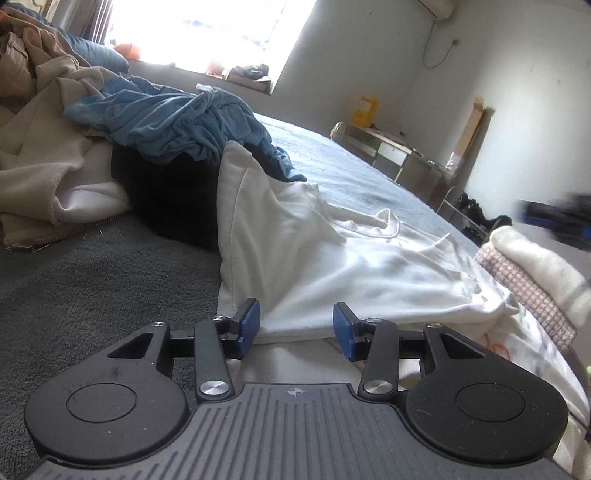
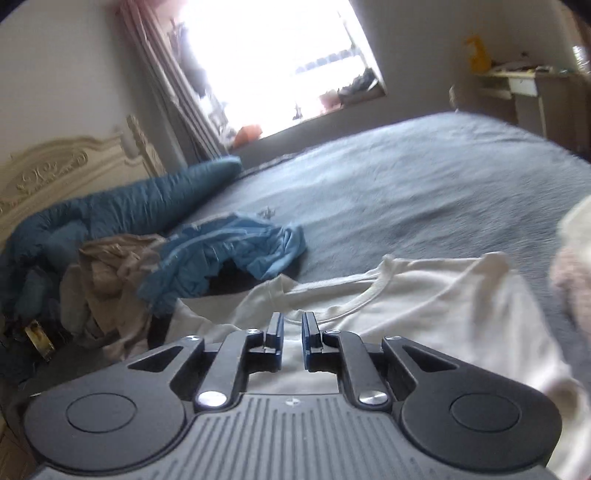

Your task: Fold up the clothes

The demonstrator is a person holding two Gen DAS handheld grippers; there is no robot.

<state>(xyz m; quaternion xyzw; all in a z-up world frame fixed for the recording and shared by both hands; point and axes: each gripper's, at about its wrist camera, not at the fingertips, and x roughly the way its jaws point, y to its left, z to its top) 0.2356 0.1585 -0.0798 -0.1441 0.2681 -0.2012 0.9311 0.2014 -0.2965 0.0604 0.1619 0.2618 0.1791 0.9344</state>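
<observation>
On bed (image 1: 92,277), white shirt (image 1: 351,266) lies spread.

left gripper (image 1: 296,325): black ribbed body, two round discs, silver screws, blue pads (image 1: 248,325) | right gripper (image 2: 293,341): same black build, blue pads (image 2: 308,343), crosshair mark lower centre

left gripper (image 1: 296,326) low over the bed cover (image 1: 92,280), jaws apart, blue pads (image 1: 248,325) either side of the near edge of a white t-shirt (image 1: 332,254), not gripping it. shirt spread flat, collar away from camera. crumpled blue garment (image 1: 184,122) heaped beyond, over something dark; beige clothing (image 1: 48,147) with a zip at far left. folded stack (image 1: 535,284) at right, cream piece on top of a checked one. bright window (image 1: 207,29) behind.
</observation>
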